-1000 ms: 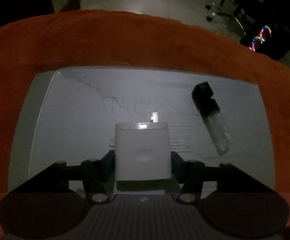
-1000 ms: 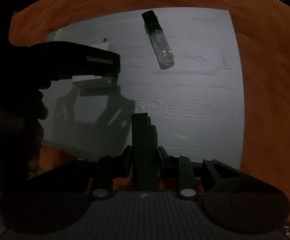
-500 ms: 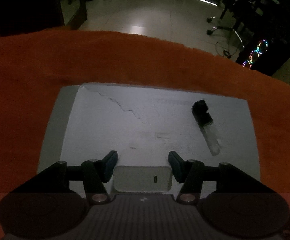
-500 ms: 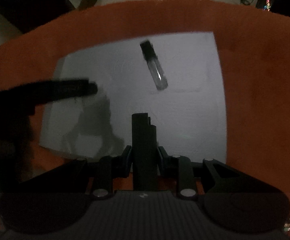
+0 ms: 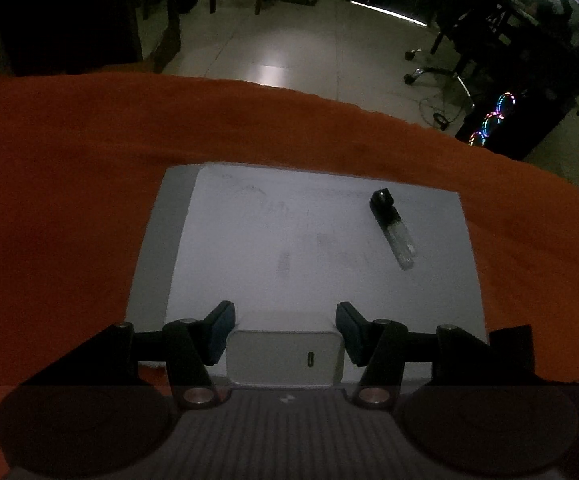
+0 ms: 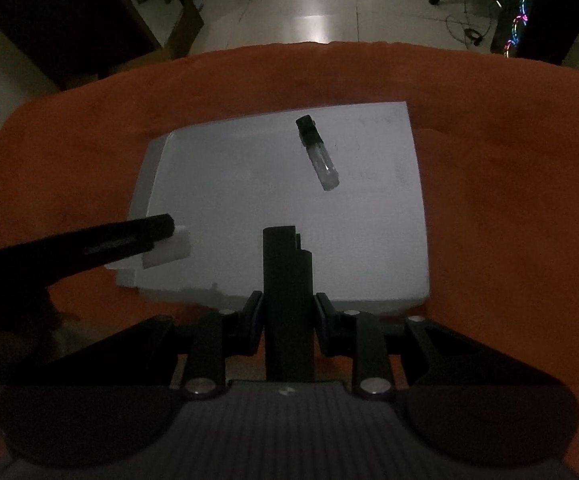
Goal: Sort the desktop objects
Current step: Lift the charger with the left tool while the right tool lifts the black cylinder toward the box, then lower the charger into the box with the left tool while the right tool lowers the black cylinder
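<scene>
The room is dark. A grey mat (image 5: 249,248) lies on the bench, which has an orange cloth (image 5: 69,180) over it. The left gripper (image 5: 285,322) is up in the air over the near edge of the mat, and its fingers (image 5: 221,330) pinch a white charger block (image 5: 283,358) from both sides. The block's face w/ a small slot looks at the camera. In the right wrist view the same block (image 6: 169,248) shows as a white box at the near left corner of the mat, under the dark tip of the left gripper (image 6: 145,236). The right gripper (image 6: 288,314) is also up over the near edge of the mat, more to the middle. Its fingers (image 6: 252,320) squeeze a tall black block-like thing (image 6: 287,300) that stands up straight btwn them; can't tell what it is in this light. A small clear bottle w/ a black cap (image 5: 393,232) lies flat on the far right part of the mat, cap end pointing to the far edge, well apart from both grippers. The right view shows that bottle (image 6: 317,154) too, tilted, past the black thing. Beyond the bench, far from the mat, is a pale tiled floor (image 5: 297,52), an office chair base (image 5: 437,72) and a PC case w/ coloured ring lights (image 5: 493,120).
</scene>
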### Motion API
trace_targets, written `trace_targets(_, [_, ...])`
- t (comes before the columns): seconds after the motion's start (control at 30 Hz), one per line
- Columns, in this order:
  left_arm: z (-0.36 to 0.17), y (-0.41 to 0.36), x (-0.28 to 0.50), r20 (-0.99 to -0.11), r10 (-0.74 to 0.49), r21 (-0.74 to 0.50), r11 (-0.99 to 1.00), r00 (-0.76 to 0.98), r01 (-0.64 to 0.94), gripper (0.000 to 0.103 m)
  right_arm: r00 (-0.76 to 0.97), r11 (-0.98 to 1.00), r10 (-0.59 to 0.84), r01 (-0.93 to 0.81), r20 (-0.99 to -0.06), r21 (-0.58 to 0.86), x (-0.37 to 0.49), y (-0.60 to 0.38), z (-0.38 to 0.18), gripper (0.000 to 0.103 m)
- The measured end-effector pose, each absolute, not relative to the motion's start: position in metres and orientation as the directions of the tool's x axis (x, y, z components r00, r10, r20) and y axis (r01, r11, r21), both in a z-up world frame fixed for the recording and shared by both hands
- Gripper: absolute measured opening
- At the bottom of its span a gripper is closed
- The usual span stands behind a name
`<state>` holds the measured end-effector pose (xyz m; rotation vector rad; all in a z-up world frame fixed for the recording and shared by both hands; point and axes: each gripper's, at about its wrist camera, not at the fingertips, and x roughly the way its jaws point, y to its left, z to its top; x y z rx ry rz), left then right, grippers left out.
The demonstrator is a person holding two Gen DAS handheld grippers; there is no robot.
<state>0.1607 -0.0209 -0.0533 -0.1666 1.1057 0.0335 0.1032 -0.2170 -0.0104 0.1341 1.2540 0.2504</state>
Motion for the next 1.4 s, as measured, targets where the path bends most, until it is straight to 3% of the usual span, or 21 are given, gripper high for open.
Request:
trace_targets(0.67, [0.024, -0.003, 0.077, -0.841, -0.069, -0.143, 0.985, 0.537, -0.097, 0.051, 0.347, 0.967, 0.253, -0.129, -0.903, 0.221, 0.021, -0.201, 0.025, 0.029])
trace_targets(1.4, [-0.006, 0.015, -0.008, -0.862, -0.077, -0.131, 0.989, 0.502, -0.074, 0.051, 0.309, 0.968, 0.246, -0.13, -0.919, 0.216, -0.039, -0.181, -0.014, 0.029])
